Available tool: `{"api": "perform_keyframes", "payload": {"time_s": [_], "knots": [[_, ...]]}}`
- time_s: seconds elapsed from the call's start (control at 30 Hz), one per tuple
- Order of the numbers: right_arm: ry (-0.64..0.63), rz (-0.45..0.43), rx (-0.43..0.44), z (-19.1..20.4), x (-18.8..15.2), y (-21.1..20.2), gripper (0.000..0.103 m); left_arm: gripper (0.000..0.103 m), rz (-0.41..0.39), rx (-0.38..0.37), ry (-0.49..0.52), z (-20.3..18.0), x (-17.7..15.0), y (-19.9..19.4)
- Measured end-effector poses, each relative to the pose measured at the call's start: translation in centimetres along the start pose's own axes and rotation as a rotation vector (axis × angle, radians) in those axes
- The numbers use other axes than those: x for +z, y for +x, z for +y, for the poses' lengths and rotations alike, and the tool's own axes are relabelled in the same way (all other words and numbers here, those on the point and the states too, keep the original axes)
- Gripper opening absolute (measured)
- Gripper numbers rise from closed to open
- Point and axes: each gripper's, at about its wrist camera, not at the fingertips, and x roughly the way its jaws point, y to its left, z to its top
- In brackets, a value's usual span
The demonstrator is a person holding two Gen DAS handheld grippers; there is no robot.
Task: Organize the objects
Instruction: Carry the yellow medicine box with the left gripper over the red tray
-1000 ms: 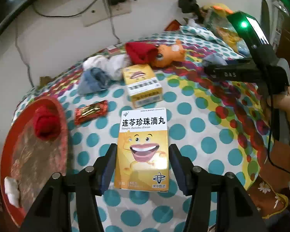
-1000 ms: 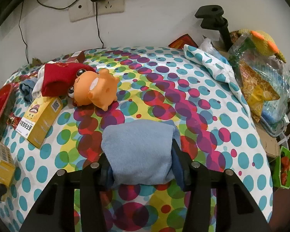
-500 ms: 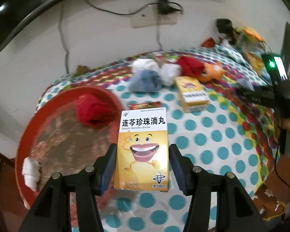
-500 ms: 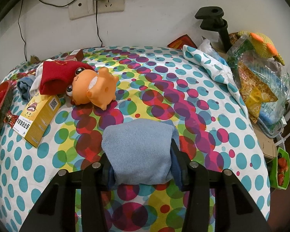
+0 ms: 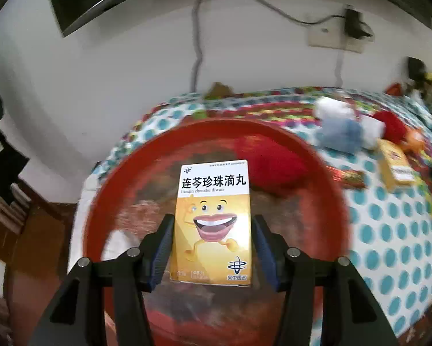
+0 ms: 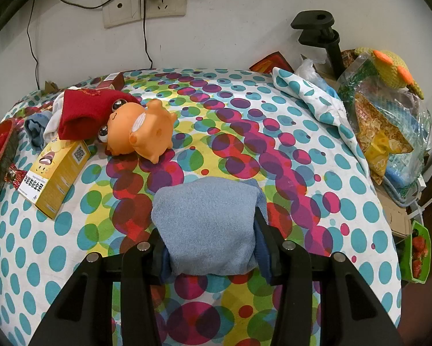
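My left gripper (image 5: 211, 248) is shut on a yellow medicine box (image 5: 213, 219) with a cartoon face, held above a round red tray (image 5: 328, 178). A red cloth (image 5: 269, 161) and a white lump (image 5: 119, 242) lie in the tray. My right gripper (image 6: 213, 248) is shut on a folded light-blue cloth (image 6: 207, 225) over the dotted tablecloth (image 6: 273, 150). A second yellow box (image 6: 56, 176) lies left, also in the left wrist view (image 5: 394, 167). An orange pig toy (image 6: 141, 129) and a red cloth (image 6: 89, 109) lie beyond it.
White and blue cloths (image 5: 340, 127) and a red candy wrapper (image 5: 348, 177) lie right of the tray. A pile of bags and a yellow knitted toy (image 6: 389, 127) crowds the table's right side. A black clamp (image 6: 319, 31) and wall sockets (image 6: 144, 8) stand behind.
My left gripper has swung left with the medicine box, from over the tablecloth to over the red tray. My right gripper and its blue cloth have barely moved.
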Motion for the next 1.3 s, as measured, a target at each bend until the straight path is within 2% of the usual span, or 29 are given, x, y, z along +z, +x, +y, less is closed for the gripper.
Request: {"api": "perform_keyframes", "payload": {"time_s": [0.3,0.57,0.87,1.3], "knots": [[0.001,0.0,0.0,0.1,0.0,0.0,0.044,0.055,0.078,0.07,-0.1,5.3,1.8,4.1],[0.0,0.0,-0.001,0.1,0.0,0.0,0.044,0.055,0.133,0.11,-0.147,7.4,2.6,6.9],[-0.001,0.0,-0.003,0.2,0.0,0.0,0.044,0.055,0.189,0.131,-0.217,10.0,1.9,9.2],[-0.003,0.0,-0.004,0.3,-0.1,0.0,0.044,0.055,0.161,0.101,-0.222,10.8,0.6,9.3]]}}
